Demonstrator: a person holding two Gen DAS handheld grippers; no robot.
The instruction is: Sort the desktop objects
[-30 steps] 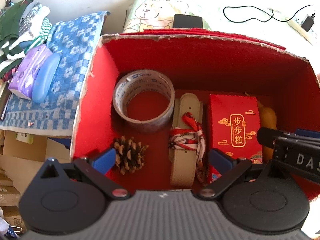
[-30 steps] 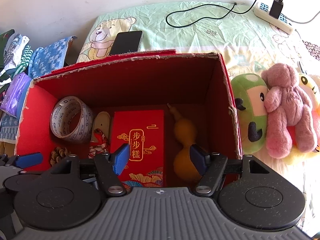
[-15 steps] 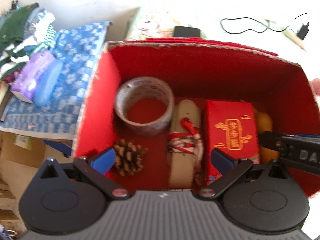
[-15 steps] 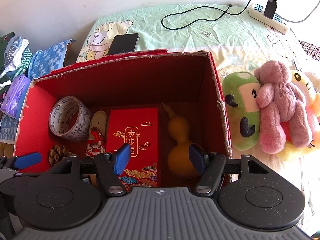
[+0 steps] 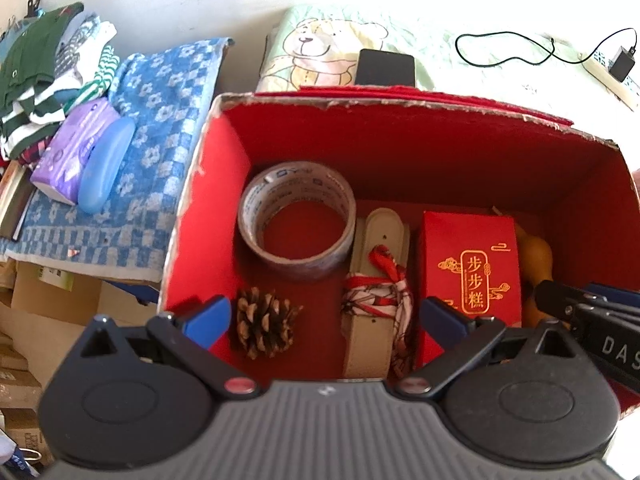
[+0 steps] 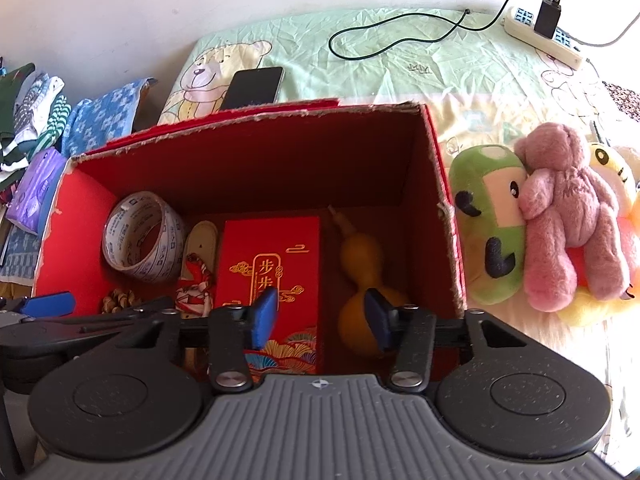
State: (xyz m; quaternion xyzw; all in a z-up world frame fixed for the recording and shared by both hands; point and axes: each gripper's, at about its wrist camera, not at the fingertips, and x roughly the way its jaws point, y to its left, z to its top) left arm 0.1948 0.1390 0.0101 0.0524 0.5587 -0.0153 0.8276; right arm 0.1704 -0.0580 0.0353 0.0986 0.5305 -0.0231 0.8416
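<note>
An open red cardboard box point(image 5: 400, 148) point(image 6: 256, 148) holds a tape roll point(image 5: 296, 220) point(image 6: 140, 240), a pine cone point(image 5: 264, 320), a beige strap tied with a red-white ribbon point(image 5: 376, 288), a red packet with gold characters point(image 5: 472, 272) point(image 6: 272, 268) and a yellow gourd point(image 6: 360, 280). My left gripper point(image 5: 326, 318) is open and empty above the box's near left part. My right gripper point(image 6: 320, 318) is open and empty above the packet and gourd, its jaws narrower than before.
Plush toys point(image 6: 556, 216) lie right of the box. A phone point(image 6: 252, 88), a black cable point(image 6: 400, 36) and a power strip point(image 6: 544, 36) lie on the green bedsheet behind it. A blue towel point(image 5: 156, 128) with a tissue pack and blue case, and folded clothes, lie left.
Both grippers have pulled back and up a little from the box. The right gripper's jaws have narrowed. Nothing in the box has moved.
</note>
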